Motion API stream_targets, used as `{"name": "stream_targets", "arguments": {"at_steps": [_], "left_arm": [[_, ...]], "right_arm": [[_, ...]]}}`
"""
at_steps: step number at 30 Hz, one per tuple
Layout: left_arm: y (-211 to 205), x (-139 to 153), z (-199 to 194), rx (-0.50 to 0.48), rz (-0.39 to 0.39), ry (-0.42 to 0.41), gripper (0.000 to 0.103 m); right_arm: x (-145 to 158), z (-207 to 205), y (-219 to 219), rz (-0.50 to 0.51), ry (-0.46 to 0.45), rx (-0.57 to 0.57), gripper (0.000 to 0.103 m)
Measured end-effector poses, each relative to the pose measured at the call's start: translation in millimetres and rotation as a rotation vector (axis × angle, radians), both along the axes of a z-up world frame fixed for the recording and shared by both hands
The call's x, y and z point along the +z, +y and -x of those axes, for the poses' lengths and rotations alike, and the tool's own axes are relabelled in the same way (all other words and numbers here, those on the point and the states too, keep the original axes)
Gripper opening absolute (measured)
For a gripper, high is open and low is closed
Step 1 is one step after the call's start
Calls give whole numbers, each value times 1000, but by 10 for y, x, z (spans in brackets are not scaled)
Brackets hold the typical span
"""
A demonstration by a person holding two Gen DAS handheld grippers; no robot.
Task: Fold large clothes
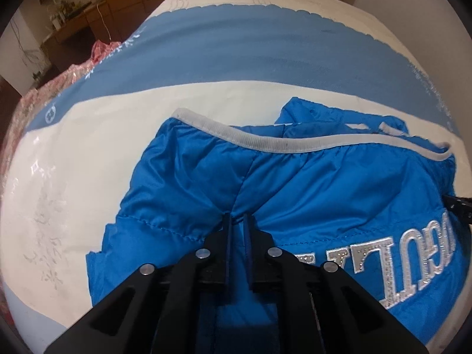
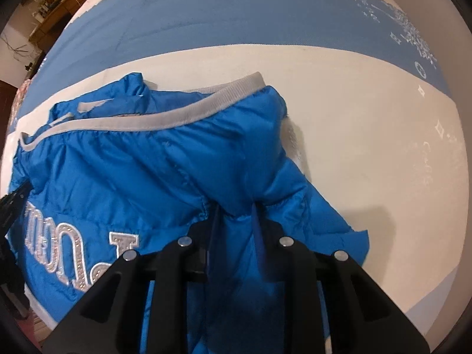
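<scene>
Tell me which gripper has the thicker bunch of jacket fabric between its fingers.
The right gripper: a fat fold of the blue jacket fills its gap. The left gripper pinches only a thin seam.

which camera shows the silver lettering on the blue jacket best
The left wrist view: the silver lettering runs nearly whole beside the left gripper. The right wrist view shows only part, cut off by the gripper body.

A bright blue padded jacket (image 1: 309, 183) lies spread on the bed, puffy and creased. Its grey ribbed hem (image 1: 265, 143) curves along the far edge. Silver embroidered letters (image 1: 413, 265) run across the shiny fabric, partly hidden.
</scene>
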State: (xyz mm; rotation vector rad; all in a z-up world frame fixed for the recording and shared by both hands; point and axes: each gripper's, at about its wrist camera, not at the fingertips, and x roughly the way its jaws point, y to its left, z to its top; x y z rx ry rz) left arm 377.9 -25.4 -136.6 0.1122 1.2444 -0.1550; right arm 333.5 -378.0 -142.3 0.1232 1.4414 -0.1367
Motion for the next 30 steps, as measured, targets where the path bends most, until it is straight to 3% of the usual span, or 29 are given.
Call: {"name": "stream_targets", "arguments": {"at_steps": [4, 8, 9, 11, 12, 14, 18, 22, 25, 30], "left_arm": [[-83, -1, 25, 1, -32, -6, 7], [99, 160, 65, 34, 33, 20, 11], [147, 218, 83, 41, 44, 11, 17], [306, 410, 199, 44, 30, -38, 46], [430, 515, 280, 41, 21, -63, 51], [642, 593, 403, 39, 28, -68, 64], [1050, 554, 559, 65, 55, -29, 71], [1250, 338, 665, 101, 150, 14, 77], [1288, 220, 686, 130, 235, 30, 78], [1156, 87, 633, 89, 289, 51, 80]], "right_arm": [[12, 25, 6, -2, -13, -17, 21], [255, 157, -56, -37, -58, 2, 26], [346, 226, -89, -49, -76, 8, 28], [528, 396, -203, -93, -130, 25, 42], [591, 460, -262, -101, -142, 23, 46], [709, 618, -439, -111, -168, -10, 65], [711, 900, -764, -227, -155, -49, 76], [528, 977, -914, -320, -114, -63, 81], [373, 1000, -902, -385, -81, -69, 81], [187, 918, -839, -442, -63, -70, 82]]}}
